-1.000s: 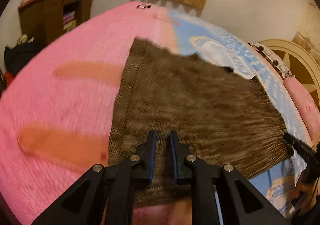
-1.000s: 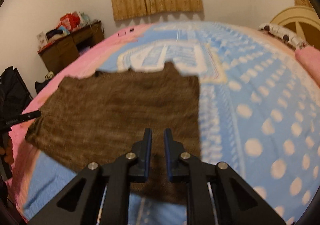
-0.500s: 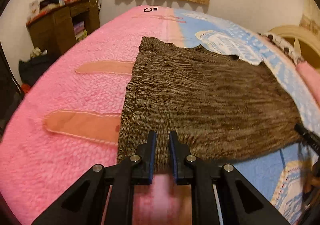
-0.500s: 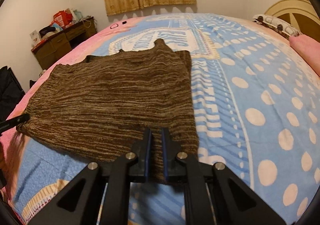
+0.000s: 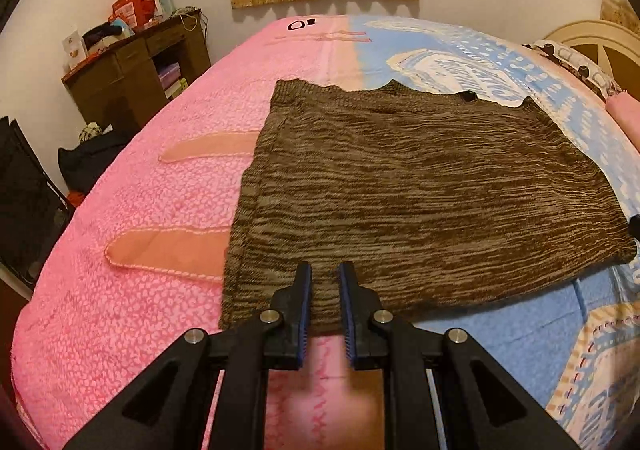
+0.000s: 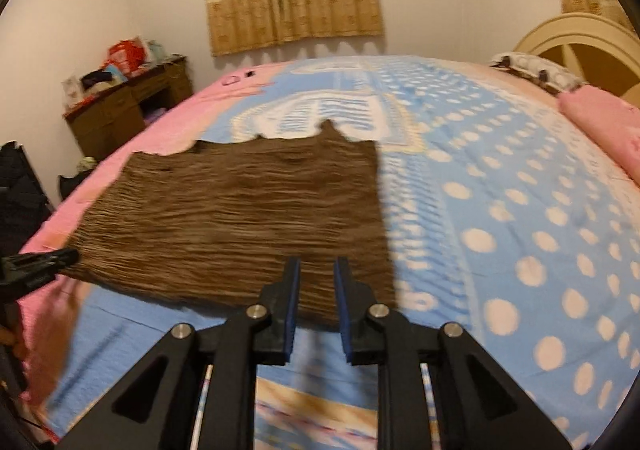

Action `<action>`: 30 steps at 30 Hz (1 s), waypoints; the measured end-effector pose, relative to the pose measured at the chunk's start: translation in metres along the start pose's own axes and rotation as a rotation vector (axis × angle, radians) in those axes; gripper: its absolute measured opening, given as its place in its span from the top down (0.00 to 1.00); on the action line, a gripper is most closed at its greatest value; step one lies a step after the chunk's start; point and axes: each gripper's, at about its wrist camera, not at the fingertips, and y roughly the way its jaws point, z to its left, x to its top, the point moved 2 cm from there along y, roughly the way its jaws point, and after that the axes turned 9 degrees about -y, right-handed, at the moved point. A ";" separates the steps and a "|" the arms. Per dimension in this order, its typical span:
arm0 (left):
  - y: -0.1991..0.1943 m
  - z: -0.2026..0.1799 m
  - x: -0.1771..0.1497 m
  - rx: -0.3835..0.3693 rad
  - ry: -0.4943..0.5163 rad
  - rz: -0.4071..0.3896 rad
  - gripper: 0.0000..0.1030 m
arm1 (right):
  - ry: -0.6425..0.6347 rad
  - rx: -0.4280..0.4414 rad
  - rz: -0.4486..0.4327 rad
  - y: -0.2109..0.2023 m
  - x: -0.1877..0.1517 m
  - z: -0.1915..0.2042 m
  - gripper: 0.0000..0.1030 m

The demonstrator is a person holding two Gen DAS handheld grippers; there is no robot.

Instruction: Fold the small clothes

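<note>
A brown knitted garment [image 5: 420,186] lies spread flat on the bed, neckline at the far side. It also shows in the right wrist view [image 6: 240,226]. My left gripper [image 5: 324,270] hovers over the garment's near left hem, jaws slightly apart with nothing between them. My right gripper [image 6: 316,266] hovers over the near right hem, jaws parted and empty. The left gripper's tip shows at the left edge of the right wrist view [image 6: 40,262].
The bed cover is pink [image 5: 140,210] on the left and blue with white dots [image 6: 520,230] on the right. A brown desk [image 5: 136,78] with clutter stands at the far left wall. A cream headboard [image 6: 580,46] and pink pillow [image 6: 600,130] are at the right.
Both grippers have let go of the garment's near hem and opened a little. The garment has been laid flat on the bed. Both grippers have drawn back slightly.
</note>
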 end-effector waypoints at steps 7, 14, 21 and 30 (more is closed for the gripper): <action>0.015 -0.017 -0.004 0.075 0.031 -0.002 0.86 | -0.013 0.105 0.083 0.038 -0.008 0.037 0.79; 0.013 -0.025 -0.014 0.141 0.084 -0.089 0.78 | -0.031 0.112 0.076 0.040 -0.021 0.036 0.76; -0.005 -0.035 0.005 0.015 0.049 -0.040 0.78 | 0.012 0.149 0.028 0.019 -0.006 0.016 0.49; -0.002 -0.078 0.049 -0.137 0.059 -0.075 0.52 | 0.089 0.065 -0.020 0.026 0.034 -0.048 0.42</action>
